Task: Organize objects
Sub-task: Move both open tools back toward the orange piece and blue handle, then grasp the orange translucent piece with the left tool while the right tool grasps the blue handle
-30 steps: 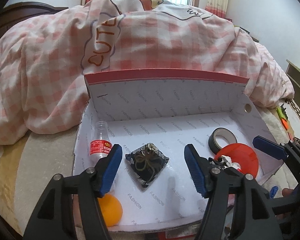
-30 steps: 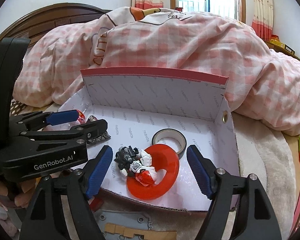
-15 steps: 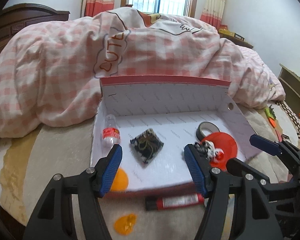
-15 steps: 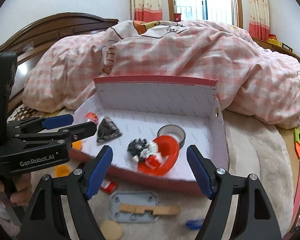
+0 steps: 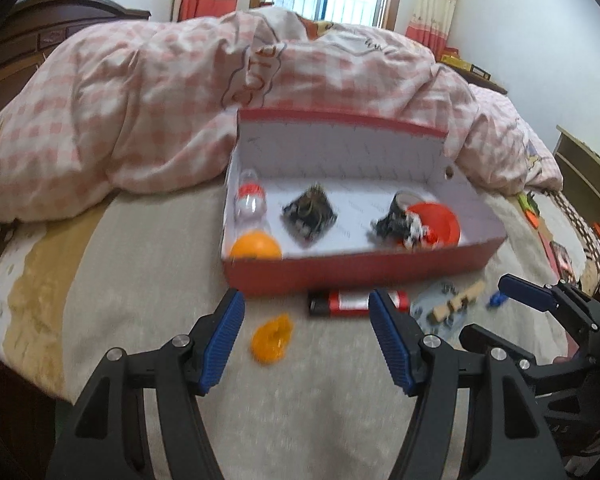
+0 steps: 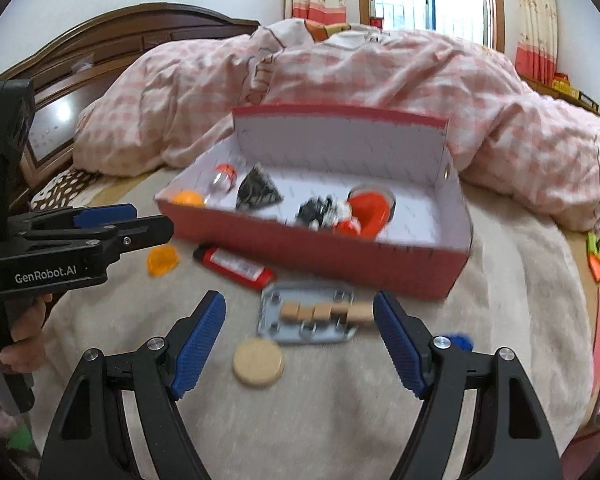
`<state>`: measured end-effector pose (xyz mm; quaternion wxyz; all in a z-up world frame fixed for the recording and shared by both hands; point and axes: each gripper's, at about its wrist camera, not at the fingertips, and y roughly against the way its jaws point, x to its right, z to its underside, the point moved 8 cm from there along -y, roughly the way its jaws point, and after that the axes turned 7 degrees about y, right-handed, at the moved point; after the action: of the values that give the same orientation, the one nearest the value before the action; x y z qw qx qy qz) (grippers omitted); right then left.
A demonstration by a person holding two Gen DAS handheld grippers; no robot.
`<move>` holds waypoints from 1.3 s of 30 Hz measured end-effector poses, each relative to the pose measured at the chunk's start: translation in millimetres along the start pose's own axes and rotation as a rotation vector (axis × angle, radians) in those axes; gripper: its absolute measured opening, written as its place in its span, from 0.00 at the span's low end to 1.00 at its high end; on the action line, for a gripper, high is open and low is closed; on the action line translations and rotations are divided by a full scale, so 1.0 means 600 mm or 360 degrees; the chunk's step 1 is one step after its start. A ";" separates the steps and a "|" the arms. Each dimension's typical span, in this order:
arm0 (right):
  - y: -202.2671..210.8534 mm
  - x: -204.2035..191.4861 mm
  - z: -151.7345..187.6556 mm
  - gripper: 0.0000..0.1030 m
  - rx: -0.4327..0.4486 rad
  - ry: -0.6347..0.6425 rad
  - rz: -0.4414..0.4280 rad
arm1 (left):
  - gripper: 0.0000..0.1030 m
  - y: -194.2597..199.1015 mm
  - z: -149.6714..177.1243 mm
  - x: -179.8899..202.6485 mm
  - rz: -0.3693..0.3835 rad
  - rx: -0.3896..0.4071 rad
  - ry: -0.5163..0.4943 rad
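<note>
A red box (image 5: pixel 360 268) with a white inside stands on the bed; it also shows in the right wrist view (image 6: pixel 340 252). It holds an orange ball (image 5: pixel 256 246), a small bottle (image 5: pixel 250 198), a black pouch (image 5: pixel 310 214), a toy figure (image 5: pixel 404 228), a red disc (image 5: pixel 440 222) and a tape roll (image 5: pixel 404 199). In front lie an orange piece (image 5: pixel 272 336), a red tube (image 6: pixel 234 266), a grey plate (image 6: pixel 306 312) with wooden blocks (image 6: pixel 324 312), and a round wooden disc (image 6: pixel 258 362). My left gripper (image 5: pixel 306 340) and right gripper (image 6: pixel 298 344) are open and empty, short of the box.
A pink checked duvet (image 5: pixel 140 92) is piled behind the box. A blue piece (image 6: pixel 458 340) lies at the right. A wooden headboard (image 6: pixel 112 44) is at the far left. Orange and green toys (image 6: pixel 596 252) lie on the bed's right side.
Both grippers have pulled back from the box, away from over its inside. The loose things on the bed in front of it have come into view.
</note>
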<state>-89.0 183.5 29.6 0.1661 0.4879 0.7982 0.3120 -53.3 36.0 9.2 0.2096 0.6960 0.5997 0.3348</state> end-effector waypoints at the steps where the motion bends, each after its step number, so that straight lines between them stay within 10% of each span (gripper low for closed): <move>1: -0.001 0.000 0.008 0.76 -0.0009 -0.0017 0.0000 | 0.63 -0.001 0.009 -0.002 -0.0006 -0.0020 0.0006; 29: 0.005 0.018 0.093 0.76 -0.0135 -0.0114 0.0052 | 0.63 -0.055 0.047 -0.023 -0.0099 -0.0088 0.0054; 39: 0.000 0.016 0.097 0.76 -0.0142 -0.0083 0.0084 | 0.23 -0.062 0.044 -0.045 -0.0157 -0.0064 0.0093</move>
<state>-60.2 211.3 -13.4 0.2001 0.5089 0.7656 0.3388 -61.8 19.9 -40.8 0.2221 0.6511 0.6324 0.3561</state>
